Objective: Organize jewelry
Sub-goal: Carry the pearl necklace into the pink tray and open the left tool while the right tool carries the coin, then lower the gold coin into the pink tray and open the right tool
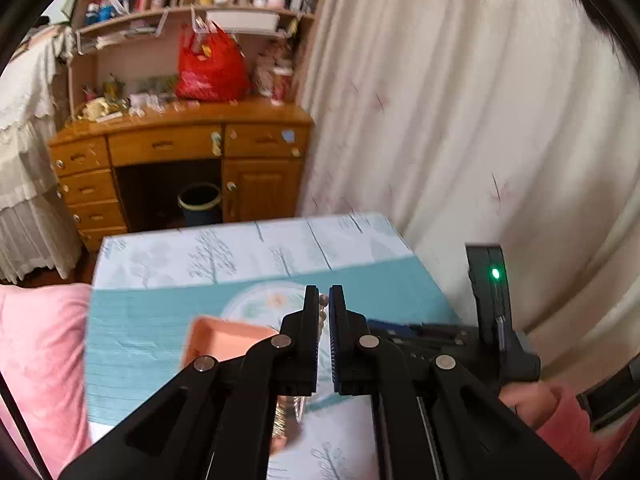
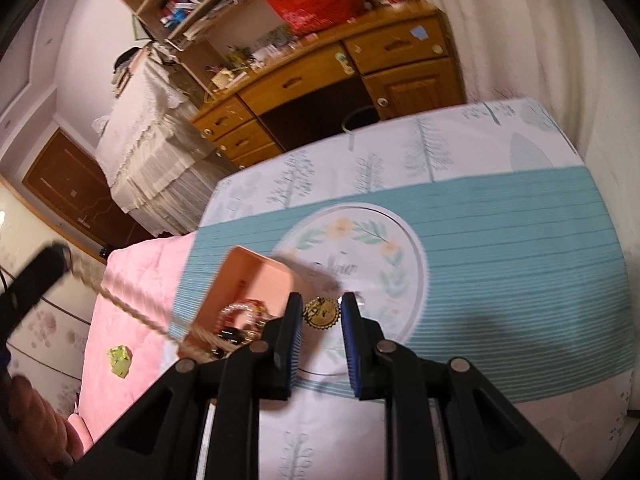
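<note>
The right claw (image 2: 320, 312) hovers over the table (image 2: 520, 240), its jaws parted around a round gold brooch (image 2: 321, 313) without touching it. Just left, a pink tray (image 2: 256, 276) holds a tangle of bracelets and beads. The left claw (image 1: 324, 308) is closed on a beaded strand (image 1: 324, 302) that hangs toward the tray. The tablecloth's cursive writing is too blurred to read. Behind stands a wooden desk (image 1: 180, 140).

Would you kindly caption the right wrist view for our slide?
Open right hand-held gripper poised around a gold brooch beside the pink jewelry tray.
</note>
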A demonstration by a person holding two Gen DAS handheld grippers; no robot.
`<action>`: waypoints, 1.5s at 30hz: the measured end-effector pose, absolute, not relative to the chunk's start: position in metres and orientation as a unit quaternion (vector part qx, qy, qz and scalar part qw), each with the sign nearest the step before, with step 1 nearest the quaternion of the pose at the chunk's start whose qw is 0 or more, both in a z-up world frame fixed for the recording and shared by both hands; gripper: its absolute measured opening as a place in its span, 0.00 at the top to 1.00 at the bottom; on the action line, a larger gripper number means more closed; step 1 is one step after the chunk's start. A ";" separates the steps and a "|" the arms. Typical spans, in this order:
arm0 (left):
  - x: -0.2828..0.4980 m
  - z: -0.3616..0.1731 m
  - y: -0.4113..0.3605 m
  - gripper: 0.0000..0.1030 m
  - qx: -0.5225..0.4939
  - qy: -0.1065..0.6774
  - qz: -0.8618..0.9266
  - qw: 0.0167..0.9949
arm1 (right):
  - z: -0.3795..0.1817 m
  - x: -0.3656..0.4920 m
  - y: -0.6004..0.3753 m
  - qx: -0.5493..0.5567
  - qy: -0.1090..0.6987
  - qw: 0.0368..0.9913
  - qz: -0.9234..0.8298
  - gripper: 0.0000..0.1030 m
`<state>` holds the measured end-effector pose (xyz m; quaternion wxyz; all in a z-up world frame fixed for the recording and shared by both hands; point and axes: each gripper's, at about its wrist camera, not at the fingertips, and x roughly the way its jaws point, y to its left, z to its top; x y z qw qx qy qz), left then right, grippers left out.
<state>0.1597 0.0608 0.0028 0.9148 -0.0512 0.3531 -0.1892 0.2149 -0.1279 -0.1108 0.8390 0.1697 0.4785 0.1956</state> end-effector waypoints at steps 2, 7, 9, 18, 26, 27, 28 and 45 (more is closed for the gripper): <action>0.161 0.012 0.073 0.97 -0.055 0.345 -0.180 0.920 | -0.103 0.214 -0.120 0.165 0.471 0.841 0.206 0.81; 0.167 0.011 0.091 0.97 -0.043 0.337 -0.158 0.927 | -0.092 0.214 -0.096 0.161 0.457 0.842 0.236 0.81; 0.170 0.002 0.093 0.97 -0.039 0.346 -0.153 0.925 | -0.093 0.215 -0.087 0.164 0.453 0.840 0.252 0.81; 0.198 -0.074 0.104 0.74 -0.041 0.465 -0.109 0.878 | -0.130 0.224 -0.049 0.180 0.463 0.818 0.289 0.71; 0.211 -0.117 0.126 0.31 -0.090 0.543 -0.069 0.832 | -0.155 0.229 -0.052 0.148 0.492 0.818 0.259 0.55; 0.210 -0.119 0.127 0.28 -0.090 0.545 -0.066 0.831 | -0.157 0.230 -0.057 0.140 0.492 0.823 0.248 0.55; 0.211 -0.120 0.128 0.24 -0.088 0.547 -0.061 0.830 | -0.158 0.230 -0.060 0.132 0.492 0.826 0.240 0.55; 0.211 -0.130 0.137 0.21 -0.065 0.553 -0.030 0.830 | -0.210 0.228 -0.068 -0.034 0.460 0.879 0.117 0.56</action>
